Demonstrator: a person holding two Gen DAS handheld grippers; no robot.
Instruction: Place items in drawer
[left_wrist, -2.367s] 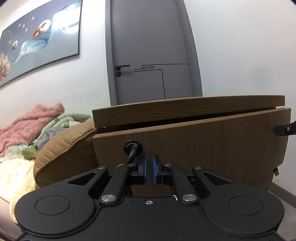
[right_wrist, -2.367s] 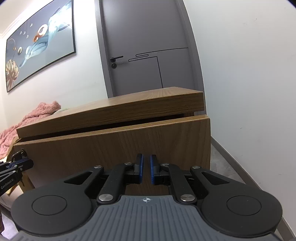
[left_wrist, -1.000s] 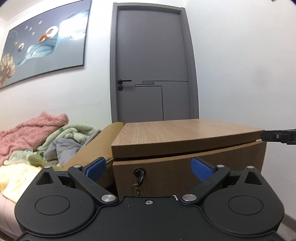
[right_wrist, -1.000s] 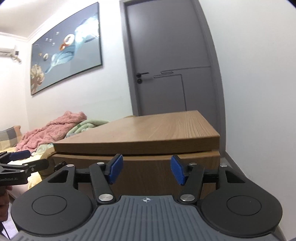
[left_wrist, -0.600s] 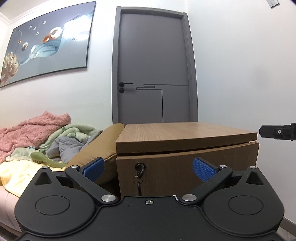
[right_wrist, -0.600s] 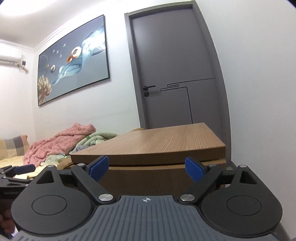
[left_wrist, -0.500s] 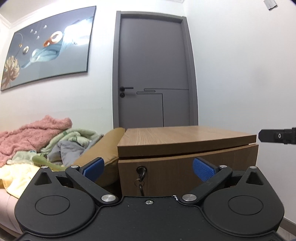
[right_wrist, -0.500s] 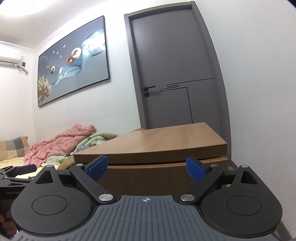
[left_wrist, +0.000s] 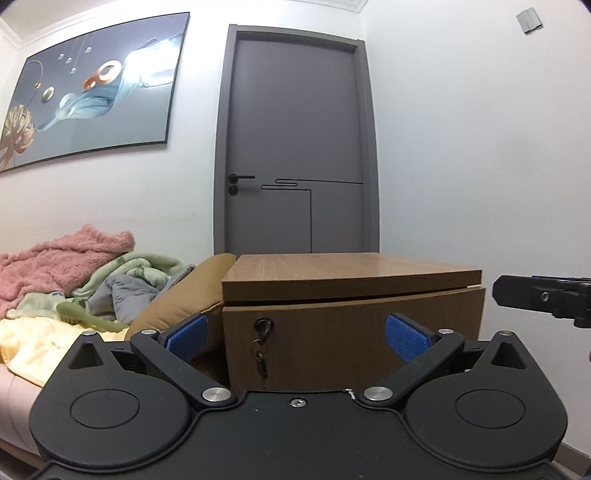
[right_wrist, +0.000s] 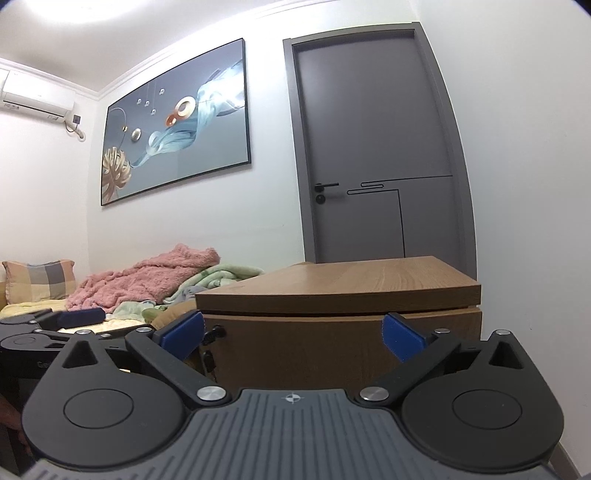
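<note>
A wooden bedside cabinet (left_wrist: 351, 280) stands ahead with its drawer front (left_wrist: 351, 339) pushed in; it also shows in the right wrist view (right_wrist: 340, 284). A key (left_wrist: 260, 350) hangs in the drawer's lock at its left. My left gripper (left_wrist: 297, 334) is open and empty, a short way back from the drawer front. My right gripper (right_wrist: 291, 332) is open and empty, also back from the cabinet. The right gripper's tip (left_wrist: 543, 297) shows at the right edge of the left wrist view. No loose items are in sight.
A bed with a pink blanket (right_wrist: 147, 273), green and grey bedding (left_wrist: 122, 280) and a tan cushion (left_wrist: 184, 295) lies left of the cabinet. A grey door (left_wrist: 299, 147) stands behind it. A white wall (left_wrist: 480, 166) runs along the right.
Both grippers went from shut against the drawer front to wide open and drew back. The drawer, slightly out before, now sits pushed in. Both views have risen.
</note>
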